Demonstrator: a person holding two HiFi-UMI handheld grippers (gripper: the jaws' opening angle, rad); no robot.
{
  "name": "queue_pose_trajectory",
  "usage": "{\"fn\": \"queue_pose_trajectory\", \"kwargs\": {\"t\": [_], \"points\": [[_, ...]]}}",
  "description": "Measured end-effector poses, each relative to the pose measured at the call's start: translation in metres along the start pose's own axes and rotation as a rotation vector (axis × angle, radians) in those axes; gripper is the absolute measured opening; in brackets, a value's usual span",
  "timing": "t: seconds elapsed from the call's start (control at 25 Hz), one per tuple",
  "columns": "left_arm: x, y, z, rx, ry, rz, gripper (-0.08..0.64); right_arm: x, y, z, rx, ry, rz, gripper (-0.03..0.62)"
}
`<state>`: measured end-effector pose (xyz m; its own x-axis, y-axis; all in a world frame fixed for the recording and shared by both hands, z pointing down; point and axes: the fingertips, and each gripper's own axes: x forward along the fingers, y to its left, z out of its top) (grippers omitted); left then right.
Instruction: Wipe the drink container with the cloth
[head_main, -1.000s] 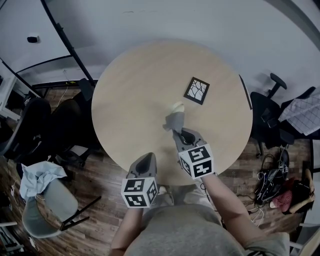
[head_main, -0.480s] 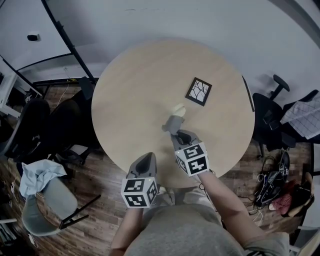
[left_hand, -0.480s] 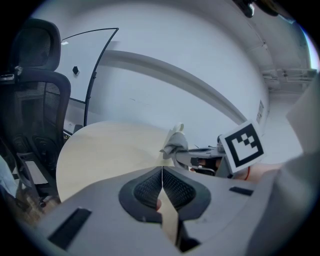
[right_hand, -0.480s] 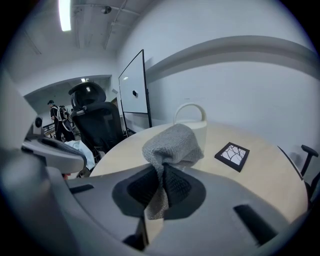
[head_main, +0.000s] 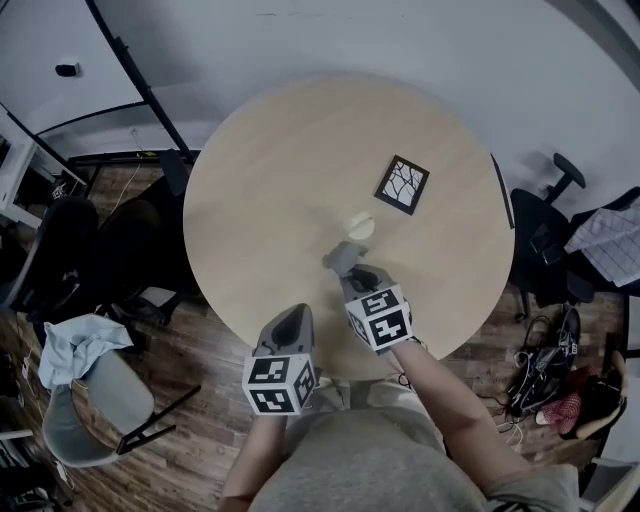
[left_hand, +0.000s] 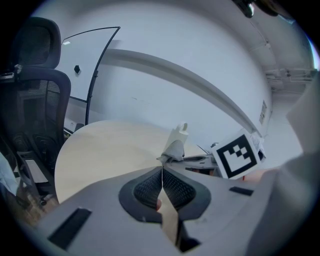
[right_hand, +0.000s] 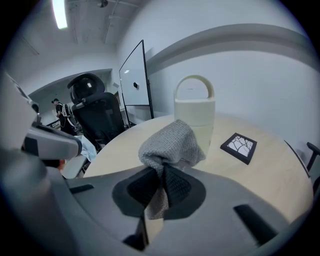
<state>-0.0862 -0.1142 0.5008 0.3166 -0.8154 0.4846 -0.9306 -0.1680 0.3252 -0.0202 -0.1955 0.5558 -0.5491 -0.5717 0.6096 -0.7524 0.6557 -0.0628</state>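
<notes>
Well, my right gripper (right_hand: 161, 182) pinches the grey cloth (right_hand: 170, 142) tight, just before the cream drink container (right_hand: 194, 112) standing on the table (head_main: 270, 180). My left gripper (left_hand: 161, 175) is closed and empty, back at the table's edge. The wiping itself seems barely begun, I judge.

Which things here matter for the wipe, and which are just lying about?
In the job: drink container, cloth, right gripper clamping the cloth.
Lying about: black patterned tile, office chair, idle left gripper, jaws together.
</notes>
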Motion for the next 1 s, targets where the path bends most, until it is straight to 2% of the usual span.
{"fn": "queue_pose_trajectory", "kwargs": {"t": [0.48,1.0], "points": [[0.009,0.0,-0.002,-0.01,0.013,0.019,0.003,0.026,-0.002,-0.036,0.006,0.1,0.026,0.012],[0.013,-0.003,-0.004,-0.008,0.019,0.024,0.003,0.043,-0.004,-0.057,0.001,0.158,0.028,0.012]]}}
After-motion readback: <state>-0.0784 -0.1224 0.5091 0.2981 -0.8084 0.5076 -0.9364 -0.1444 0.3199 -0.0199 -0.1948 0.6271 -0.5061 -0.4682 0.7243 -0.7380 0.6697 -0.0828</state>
